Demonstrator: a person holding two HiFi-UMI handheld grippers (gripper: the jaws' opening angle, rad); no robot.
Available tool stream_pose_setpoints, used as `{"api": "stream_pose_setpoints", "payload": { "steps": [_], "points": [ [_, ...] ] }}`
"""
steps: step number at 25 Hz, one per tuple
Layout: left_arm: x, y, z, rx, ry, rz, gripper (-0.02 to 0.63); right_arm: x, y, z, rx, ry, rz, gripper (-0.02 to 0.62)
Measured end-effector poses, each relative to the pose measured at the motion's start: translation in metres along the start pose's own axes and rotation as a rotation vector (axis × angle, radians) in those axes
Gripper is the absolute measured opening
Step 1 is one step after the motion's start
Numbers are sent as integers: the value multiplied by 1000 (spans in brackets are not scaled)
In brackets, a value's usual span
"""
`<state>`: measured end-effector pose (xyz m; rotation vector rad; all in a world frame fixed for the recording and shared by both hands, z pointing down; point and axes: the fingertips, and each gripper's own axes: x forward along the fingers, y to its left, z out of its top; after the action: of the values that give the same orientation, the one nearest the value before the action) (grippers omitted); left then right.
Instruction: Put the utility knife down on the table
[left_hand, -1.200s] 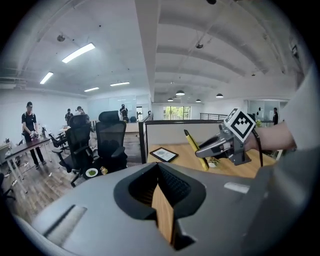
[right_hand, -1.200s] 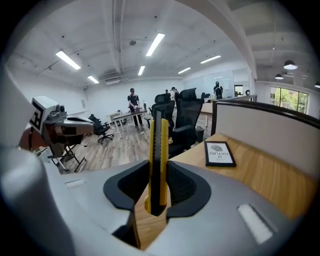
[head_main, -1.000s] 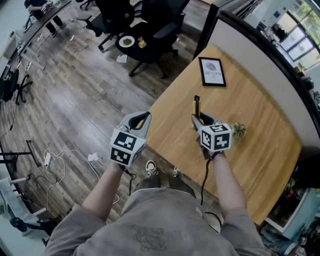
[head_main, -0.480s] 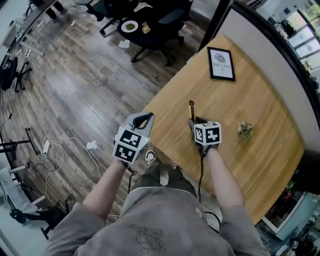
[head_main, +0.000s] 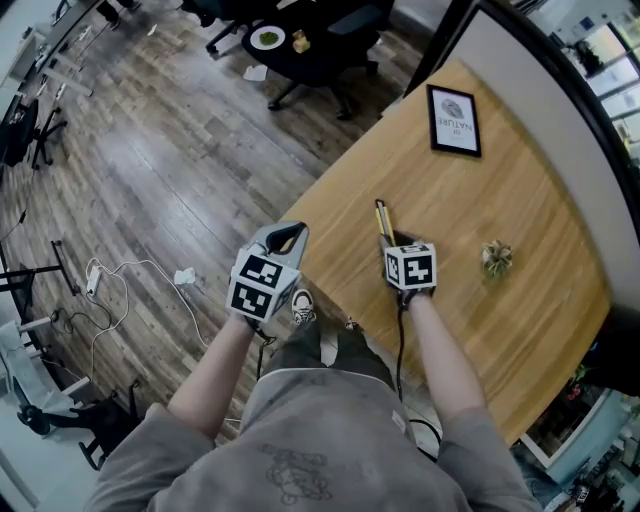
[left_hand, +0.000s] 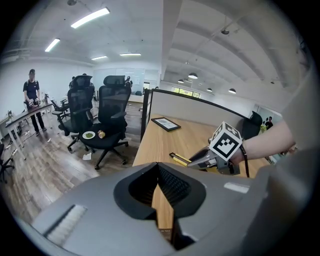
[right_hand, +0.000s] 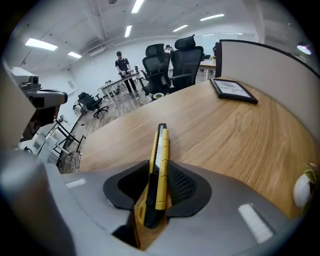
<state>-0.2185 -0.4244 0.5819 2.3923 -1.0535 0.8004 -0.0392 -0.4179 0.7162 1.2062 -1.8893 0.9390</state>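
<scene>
Office floor with chairs lies to the left, and a wooden surface (head_main: 500, 190) fills the right, with a framed picture (head_main: 453, 120) at its far side and a small plant (head_main: 494, 259) nearer. Off its left edge hangs the left gripper (left_hand: 159, 172), jaws together on nothing. Over the near edge, the right gripper (right_hand: 159, 187) has its jaws clamped on the utility knife (right_hand: 160, 150), slim, yellow and black, pointing away. Whether it touches the wood is unclear; lowering and release seem still to come
</scene>
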Motion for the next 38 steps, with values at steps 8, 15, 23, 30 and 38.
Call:
{"api": "stream_pose_setpoints", "payload": {
  "steps": [8,15,23,30,38],
  "points": [
    [-11,-9,4,21,-16,4,0,-20,3,13,-51,-50,-41,124],
    [-38,-12,49,83,-110,37,0,-105,27,76,-179,-258,-31,121],
    [-94,-23,115,200,-253,89,0,-232,68,129,-235,-553,1,74],
    [-147,-47,157,298,-375,117,0,-324,95,141,-257,-732,17,45],
    [-193,-69,172,335,-451,110,0,-382,121,132,-262,-832,65,15]
  ]
}}
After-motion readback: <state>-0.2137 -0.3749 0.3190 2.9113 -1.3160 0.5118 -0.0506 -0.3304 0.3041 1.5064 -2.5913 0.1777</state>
